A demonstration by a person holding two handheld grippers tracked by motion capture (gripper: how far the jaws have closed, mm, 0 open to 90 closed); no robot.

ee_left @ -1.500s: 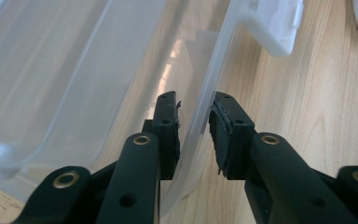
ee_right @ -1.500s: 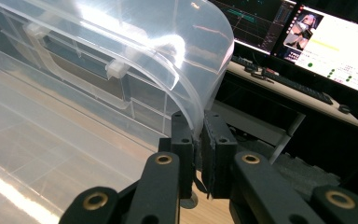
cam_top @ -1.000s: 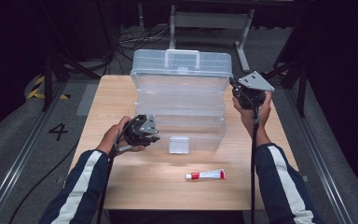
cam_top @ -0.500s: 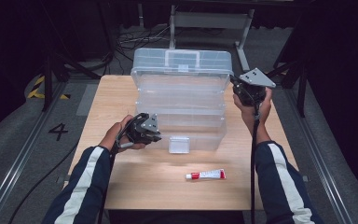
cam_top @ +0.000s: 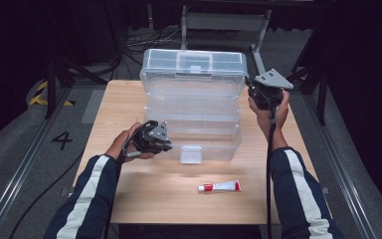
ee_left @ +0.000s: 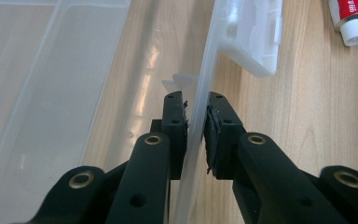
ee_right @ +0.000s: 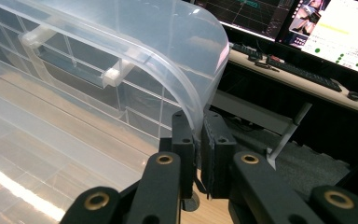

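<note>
Tube (cam_top: 219,186) lies near clear box (cam_top: 194,107) on table (cam_top: 144,199).

Clear plastic box (cam_top: 194,107), red-and-white tube (cam_top: 220,186), pale wood table (cam_top: 159,199) — navy white-striped sleeves (cam_top: 87,199)

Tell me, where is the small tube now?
In the high view the tube lies flat on the wooden table, near its front edge, just in front of the clear plastic box, nearer the right arm.
</note>
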